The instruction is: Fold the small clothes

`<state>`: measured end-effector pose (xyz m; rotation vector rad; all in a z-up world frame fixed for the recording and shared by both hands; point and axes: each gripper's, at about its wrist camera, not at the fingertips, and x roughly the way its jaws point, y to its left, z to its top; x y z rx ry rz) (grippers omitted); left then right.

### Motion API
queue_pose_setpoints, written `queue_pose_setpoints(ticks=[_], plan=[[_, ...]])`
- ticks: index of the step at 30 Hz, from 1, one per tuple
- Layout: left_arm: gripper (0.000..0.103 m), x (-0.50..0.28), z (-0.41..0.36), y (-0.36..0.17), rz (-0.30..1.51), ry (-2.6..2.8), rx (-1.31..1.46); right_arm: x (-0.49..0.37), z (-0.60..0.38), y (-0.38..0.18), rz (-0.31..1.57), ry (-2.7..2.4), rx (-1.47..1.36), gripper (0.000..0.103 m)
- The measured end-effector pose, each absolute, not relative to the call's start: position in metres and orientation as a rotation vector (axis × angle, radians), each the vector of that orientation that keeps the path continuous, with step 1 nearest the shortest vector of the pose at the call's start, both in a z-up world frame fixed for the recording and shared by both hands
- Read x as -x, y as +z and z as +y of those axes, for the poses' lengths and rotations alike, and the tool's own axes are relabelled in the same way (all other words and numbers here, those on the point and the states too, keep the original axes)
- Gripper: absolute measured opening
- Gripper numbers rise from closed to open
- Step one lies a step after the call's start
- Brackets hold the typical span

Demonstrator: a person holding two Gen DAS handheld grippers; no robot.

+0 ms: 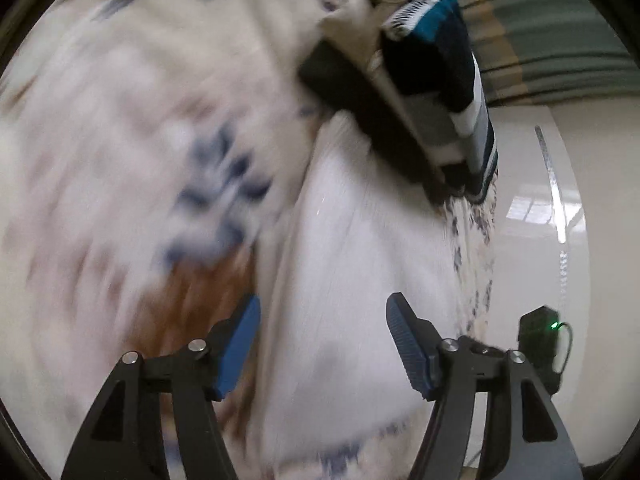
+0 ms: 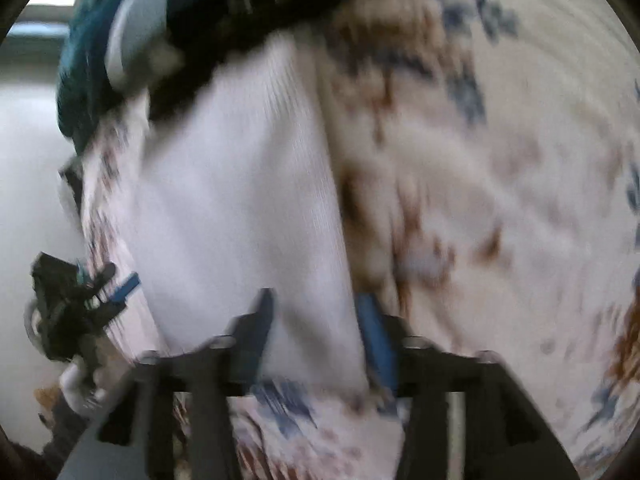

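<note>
Bottom of the left wrist view, the left gripper [image 1: 322, 344] sits spread wide, blue pads [image 1: 406, 344] well apart with nothing between them, hovering over a white ribbed garment [image 1: 360, 248] that runs up the middle of the frame. Everything here is smeared with motion blur. Under the garment lies a floral cloth [image 1: 120, 140], white with blue and brown blotches, filling the left half of the picture. Farther up, at upper right, a stack of folded clothes [image 1: 432, 76] shows black, grey, white and teal layers. At the right edge, a glossy white floor [image 1: 532, 184].

Over to the right wrist view: the right gripper [image 2: 316, 328] is at the bottom centre, its pads on either side of the near end of the white ribbed garment [image 2: 240, 184], but blur makes it impossible to tell whether it is pinching the fabric. The left gripper [image 2: 120, 292] appears at lower left, beside the garment's edge. The floral cloth [image 2: 500, 200] spreads across the right, and the dark stack of folded clothes [image 2: 160, 20] is at upper left.
</note>
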<state>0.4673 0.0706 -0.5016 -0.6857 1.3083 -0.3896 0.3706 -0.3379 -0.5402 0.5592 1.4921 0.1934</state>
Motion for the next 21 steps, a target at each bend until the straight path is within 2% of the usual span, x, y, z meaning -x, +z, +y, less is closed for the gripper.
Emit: queue_pose_setpoints(ticks=[4, 5, 6, 7, 8, 9, 15, 18, 21], plan=[[0.061, -0.531, 0.047, -0.518, 1.329, -0.412, 0.58, -0.433, -0.34, -0.558, 1.429, 0.186, -0.631, 0.055], [0.051, -0.54, 0.042, -0.521, 1.338, -0.415, 0.567, -0.448, -0.34, -0.562, 1.422, 0.192, -0.634, 0.055], [0.034, -0.55, 0.036, -0.525, 1.34, -0.433, 0.557, -0.464, -0.337, -0.569, 1.428, 0.193, -0.632, 0.055], [0.008, -0.556, 0.029, -0.527, 1.345, -0.45, 0.538, -0.475, -0.336, -0.574, 1.43, 0.188, -0.625, 0.054], [0.008, -0.559, 0.024, -0.524, 1.34, -0.453, 0.518, -0.485, -0.332, -0.573, 1.413, 0.195, -0.614, 0.036], [0.008, -0.558, 0.022, -0.519, 1.322, -0.46, 0.503, -0.489, -0.33, -0.569, 1.396, 0.186, -0.594, 0.005], [0.008, -0.541, 0.063, -0.5, 1.263, -0.399, 0.593, -0.495, -0.336, -0.523, 1.267, 0.149, -0.494, 0.004], [0.008, -0.552, 0.065, -0.525, 1.311, -0.341, 0.605, -0.512, -0.336, -0.517, 1.255, 0.13, -0.473, 0.004], [0.008, -0.569, 0.059, -0.554, 1.364, -0.313, 0.597, -0.537, -0.336, -0.54, 1.304, 0.077, -0.442, 0.004]])
